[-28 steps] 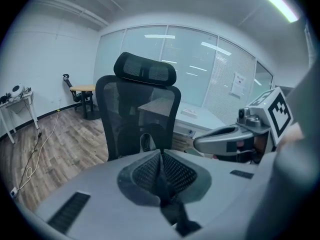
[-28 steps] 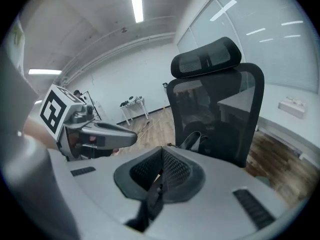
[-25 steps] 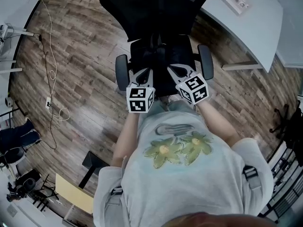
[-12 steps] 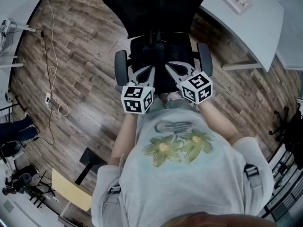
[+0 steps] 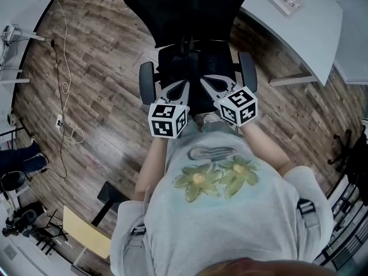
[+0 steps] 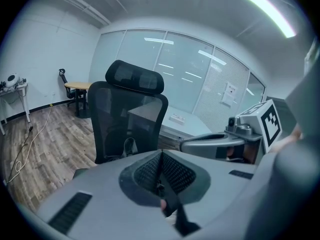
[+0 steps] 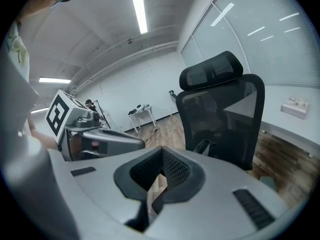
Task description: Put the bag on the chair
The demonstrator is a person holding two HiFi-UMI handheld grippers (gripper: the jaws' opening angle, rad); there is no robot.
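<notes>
Two grippers hover side by side over the front of the chair [image 5: 187, 4], held out from the person's chest, marker cubes up. In its own view the left gripper [image 6: 161, 176] has its ribbed pads pressed flat together, and a dark strip runs down from the seam; what it is, I cannot tell. The right gripper [image 7: 161, 176] is closed too, pads meeting at the top, a sliver of wood floor showing below them and nothing gripped that I can make out. The bag [image 5: 192, 68] sits on the seat, black on black, so from the head view its outline is nearly lost. The gripper views give little more: a greyish strap loop [image 6: 129, 146] stands at the foot of the mesh backrest, the rest hidden behind the gripper bodies. Both armrests [image 5: 148, 82] flank the grippers. At the upper right a pale desk [image 5: 299, 22] is cut off by the frame.
</notes>
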